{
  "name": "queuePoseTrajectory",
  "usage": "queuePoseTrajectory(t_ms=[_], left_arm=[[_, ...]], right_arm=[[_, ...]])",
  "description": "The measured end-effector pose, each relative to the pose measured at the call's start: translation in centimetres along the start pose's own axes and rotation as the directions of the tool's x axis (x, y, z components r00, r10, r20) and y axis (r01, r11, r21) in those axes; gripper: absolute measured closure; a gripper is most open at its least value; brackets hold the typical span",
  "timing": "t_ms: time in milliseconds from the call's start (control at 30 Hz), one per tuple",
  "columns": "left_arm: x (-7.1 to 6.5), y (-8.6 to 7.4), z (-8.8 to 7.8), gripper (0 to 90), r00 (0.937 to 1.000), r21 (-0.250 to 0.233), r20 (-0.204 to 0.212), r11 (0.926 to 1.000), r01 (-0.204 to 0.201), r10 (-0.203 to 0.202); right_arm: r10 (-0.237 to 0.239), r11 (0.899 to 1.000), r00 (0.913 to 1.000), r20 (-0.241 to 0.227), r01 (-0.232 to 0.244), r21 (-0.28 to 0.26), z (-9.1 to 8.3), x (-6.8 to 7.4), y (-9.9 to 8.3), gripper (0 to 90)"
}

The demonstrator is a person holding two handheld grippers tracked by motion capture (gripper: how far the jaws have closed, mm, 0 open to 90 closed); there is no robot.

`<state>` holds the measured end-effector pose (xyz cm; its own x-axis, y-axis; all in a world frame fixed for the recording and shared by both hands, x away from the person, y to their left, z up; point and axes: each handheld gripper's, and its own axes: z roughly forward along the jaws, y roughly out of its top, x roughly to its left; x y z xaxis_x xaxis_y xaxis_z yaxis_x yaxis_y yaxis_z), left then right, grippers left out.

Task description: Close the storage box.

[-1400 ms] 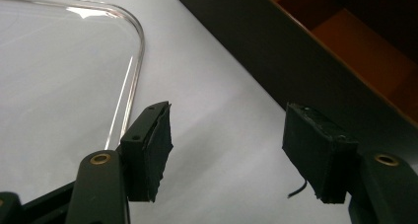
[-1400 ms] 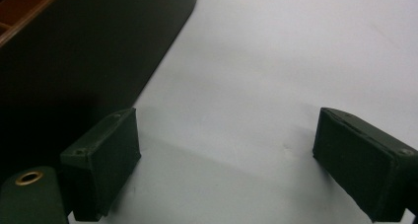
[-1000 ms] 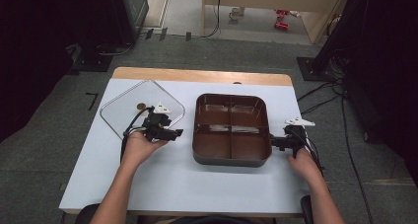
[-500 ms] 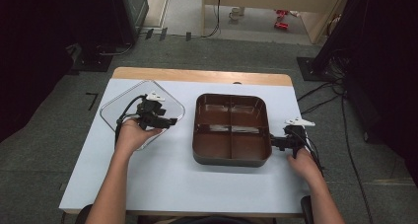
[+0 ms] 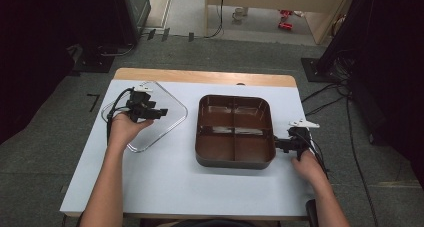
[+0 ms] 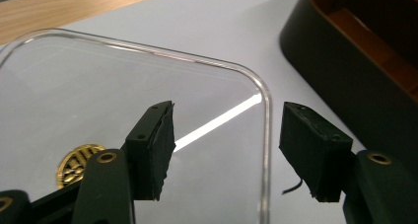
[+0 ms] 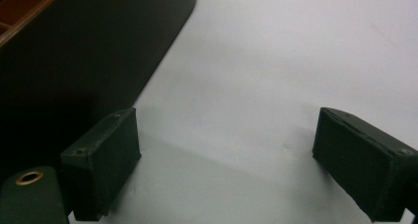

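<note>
Both sets of jaws are sitting spread apart with nothing between them. Your left gripper is hovering over the clear lid; in the left gripper view the lid's rounded edge is running right between the two jaws, so you're looking lined up to pinch that rim, if grabbing it is the plan. The lid is lying flat on the white table, left of the brown tray, with a gap between them; your left hand is clearly the nearer one. Your right gripper is waiting low beside the tray's right wall, near its front corner; whether it's touching, I can't tell. Nothing's blocking the lid; just watch the tray wall sitting close on the far side.
</note>
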<state>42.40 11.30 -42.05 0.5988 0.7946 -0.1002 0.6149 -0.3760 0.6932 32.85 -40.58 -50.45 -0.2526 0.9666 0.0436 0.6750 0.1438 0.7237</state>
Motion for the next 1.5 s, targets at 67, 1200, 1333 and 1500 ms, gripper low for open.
queuePoseTrajectory(t_ms=[67, 1200, 1333, 1500], left_arm=[[0.4, 0.0, -0.1, 38.2, 0.9999, -0.008, -0.012, 0.9999, 0.011, -0.011], [4.8, -3.7, 3.1, 52.4, 0.9642, 0.022, -0.237, 0.9917, 0.127, -0.118], [4.6, -3.8, 3.3, 57.1, 0.9642, 0.003, -0.237, 0.9922, 0.124, -0.12], [4.7, -3.8, 3.2, 58.7, 0.9663, 0.0, -0.229, 0.9927, 0.12, -0.117]], right_arm=[[0.0, 1.0, 1.0, 0.0, 0.0, 0.0, 0.0, 0.0, 0.0, 10.3], [0.0, 1.0, 1.0, 0.0, 0.0, -0.001, 0.0, 0.0, 0.0, 10.3], [0.0, 1.0, 1.0, 0.0, 0.0, -0.001, 0.0, 0.0, 0.0, 10.3], [0.0, 1.0, 1.0, 0.0, 0.0, -0.001, 0.0, 0.0, 0.0, 10.3]])
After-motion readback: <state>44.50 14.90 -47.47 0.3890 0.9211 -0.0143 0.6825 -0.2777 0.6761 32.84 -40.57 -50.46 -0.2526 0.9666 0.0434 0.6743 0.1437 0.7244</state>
